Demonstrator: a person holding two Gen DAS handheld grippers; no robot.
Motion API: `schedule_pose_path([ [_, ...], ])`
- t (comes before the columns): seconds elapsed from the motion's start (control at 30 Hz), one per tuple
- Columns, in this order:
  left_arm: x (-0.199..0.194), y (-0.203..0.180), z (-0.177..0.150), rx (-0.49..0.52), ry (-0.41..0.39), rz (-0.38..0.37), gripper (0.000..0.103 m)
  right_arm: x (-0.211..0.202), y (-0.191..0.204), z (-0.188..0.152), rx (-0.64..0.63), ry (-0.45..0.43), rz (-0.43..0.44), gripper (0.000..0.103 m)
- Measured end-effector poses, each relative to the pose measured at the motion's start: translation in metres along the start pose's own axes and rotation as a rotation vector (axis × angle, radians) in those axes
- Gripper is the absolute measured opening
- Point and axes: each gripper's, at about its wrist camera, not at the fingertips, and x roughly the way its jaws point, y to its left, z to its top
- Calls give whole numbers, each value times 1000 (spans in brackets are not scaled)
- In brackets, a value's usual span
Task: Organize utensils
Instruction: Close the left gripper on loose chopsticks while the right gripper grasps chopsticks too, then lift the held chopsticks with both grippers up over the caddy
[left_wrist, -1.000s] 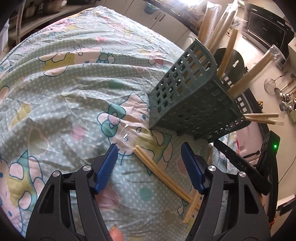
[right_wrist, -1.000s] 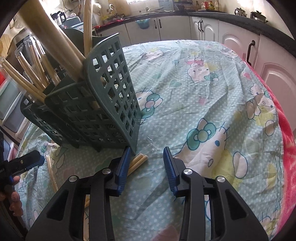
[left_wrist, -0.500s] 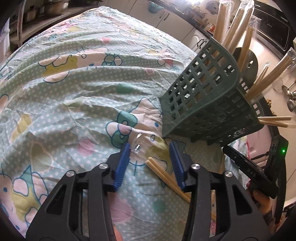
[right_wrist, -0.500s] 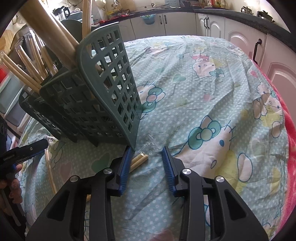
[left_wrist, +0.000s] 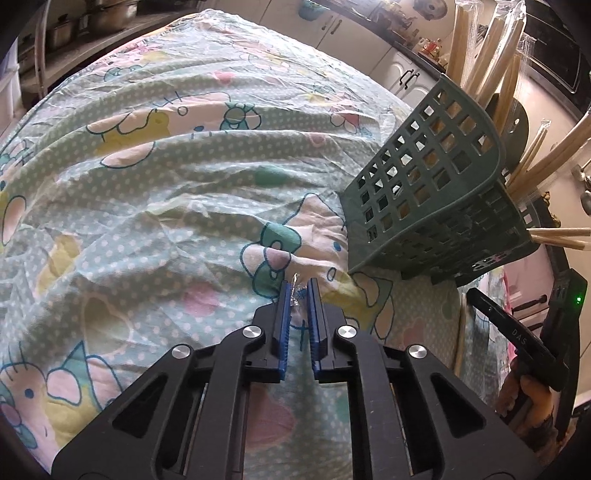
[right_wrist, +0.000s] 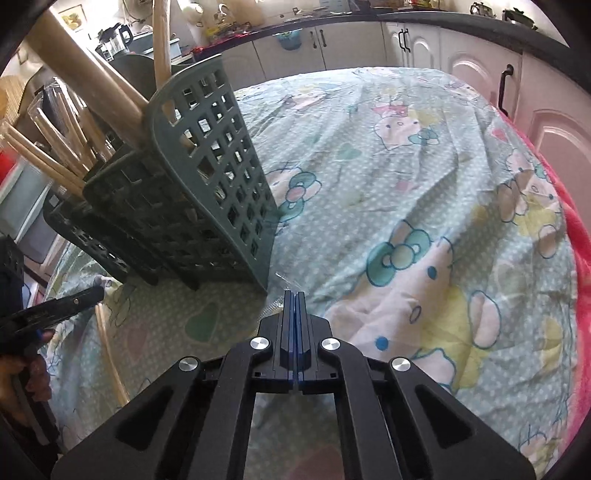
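We see a green basket (left_wrist: 424, 192) at two o'clock, full of wooden chopsticks (left_wrist: 480, 48). Our left gripper (left_wrist: 299, 291) pinches crinkly clear wrap (left_wrist: 295, 290). Our right gripper (right_wrist: 294, 299) is pressed together; whatever it holds is hidden.

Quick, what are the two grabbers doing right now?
Left gripper: nearly shut, pinching a clear plastic wrapper.
Right gripper: shut tight; a bit of clear wrapper shows at its tip, but a hold cannot be told.
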Motion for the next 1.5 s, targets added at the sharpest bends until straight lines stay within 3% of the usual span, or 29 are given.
schedule_pose_path([
  [0.4,-25,1,-14,13,-35,-39,3,-27,0,-12,5,-34,-2,1],
  [0.63,-59,-22,-12,62,-111,-94,3,-56,9,-10,-14,-93,26,1],
  [1.1,-127,-94,4,214,-244,-227,2,-146,79,9,-165,-284,140,1],
  [1.5,-166,-142,18,331,-314,-288,1,-206,129,29,-301,-422,188,1],
])
